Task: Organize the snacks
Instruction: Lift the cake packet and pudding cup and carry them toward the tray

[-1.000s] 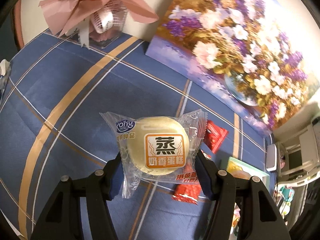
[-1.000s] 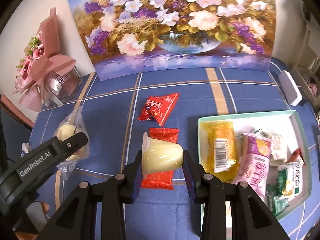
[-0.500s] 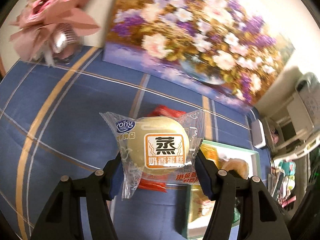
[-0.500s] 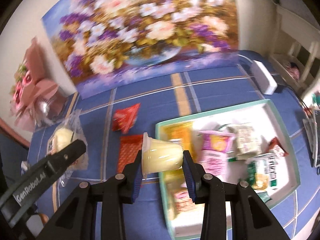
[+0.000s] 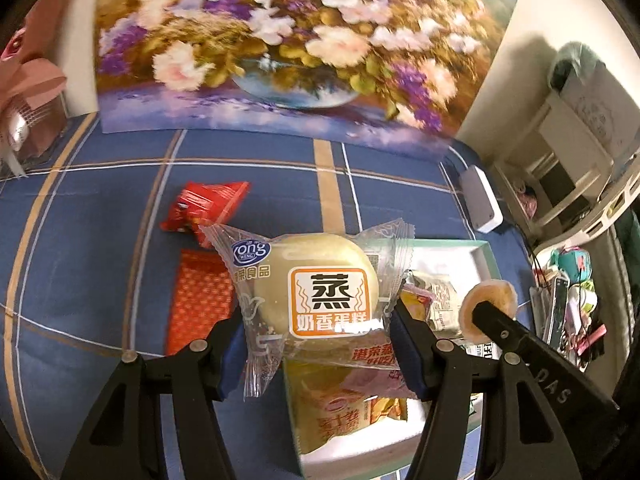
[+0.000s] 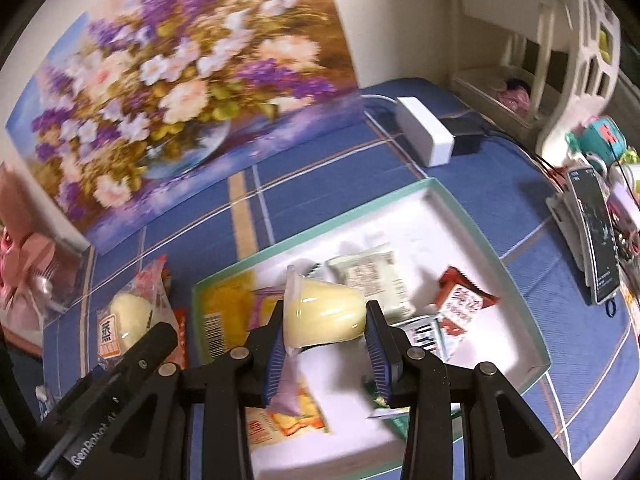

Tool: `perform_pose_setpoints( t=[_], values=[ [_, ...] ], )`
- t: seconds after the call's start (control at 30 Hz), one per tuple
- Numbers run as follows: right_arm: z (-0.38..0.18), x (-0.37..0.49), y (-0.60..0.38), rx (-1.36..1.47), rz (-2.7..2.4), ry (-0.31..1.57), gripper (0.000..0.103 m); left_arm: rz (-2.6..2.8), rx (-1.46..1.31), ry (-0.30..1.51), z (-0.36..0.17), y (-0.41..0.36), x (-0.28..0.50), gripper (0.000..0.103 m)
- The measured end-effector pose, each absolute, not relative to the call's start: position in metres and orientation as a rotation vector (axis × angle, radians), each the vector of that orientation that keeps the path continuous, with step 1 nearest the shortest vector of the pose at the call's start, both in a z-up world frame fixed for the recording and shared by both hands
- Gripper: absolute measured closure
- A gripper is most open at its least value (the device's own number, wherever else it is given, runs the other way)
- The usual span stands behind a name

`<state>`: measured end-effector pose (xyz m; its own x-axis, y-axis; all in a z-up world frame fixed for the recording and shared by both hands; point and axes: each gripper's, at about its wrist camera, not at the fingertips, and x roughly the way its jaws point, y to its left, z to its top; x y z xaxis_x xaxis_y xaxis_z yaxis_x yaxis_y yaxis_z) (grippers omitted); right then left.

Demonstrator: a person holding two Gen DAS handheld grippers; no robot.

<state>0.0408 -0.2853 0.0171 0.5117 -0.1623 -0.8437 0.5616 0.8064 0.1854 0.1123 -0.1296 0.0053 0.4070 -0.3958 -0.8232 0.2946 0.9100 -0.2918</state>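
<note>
My left gripper [image 5: 316,344] is shut on a clear-wrapped pale steamed cake [image 5: 316,284] and holds it above the left edge of the green-rimmed white tray [image 5: 486,256]. My right gripper [image 6: 326,344] is shut on a yellow jelly cup [image 6: 324,312] lying sideways between its pads, held over the tray [image 6: 536,360]. The tray holds several snack packets. The cake and left gripper also show in the right wrist view [image 6: 120,324]. The jelly cup shows in the left wrist view [image 5: 490,304].
Two red snack packets [image 5: 204,208] [image 5: 200,296] lie on the blue plaid cloth left of the tray. A flower painting [image 5: 280,40] leans at the back. A white box [image 6: 424,136] and a phone on a stand [image 6: 596,232] sit to the right.
Both grippers have moved to the right with their snacks. The left went from over the bare cloth to the tray's left edge, the right from over the red packet to over the tray.
</note>
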Motion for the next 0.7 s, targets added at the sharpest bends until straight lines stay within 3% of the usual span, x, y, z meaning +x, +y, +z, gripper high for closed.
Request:
perform_pose_setpoints(
  t=[0.7],
  values=[
    [-0.02,0.038,-0.327,0.552,-0.504,1.006,0.063,-0.479,0.019,1.091,-0.029,-0.186,0.116,0.038]
  ],
)
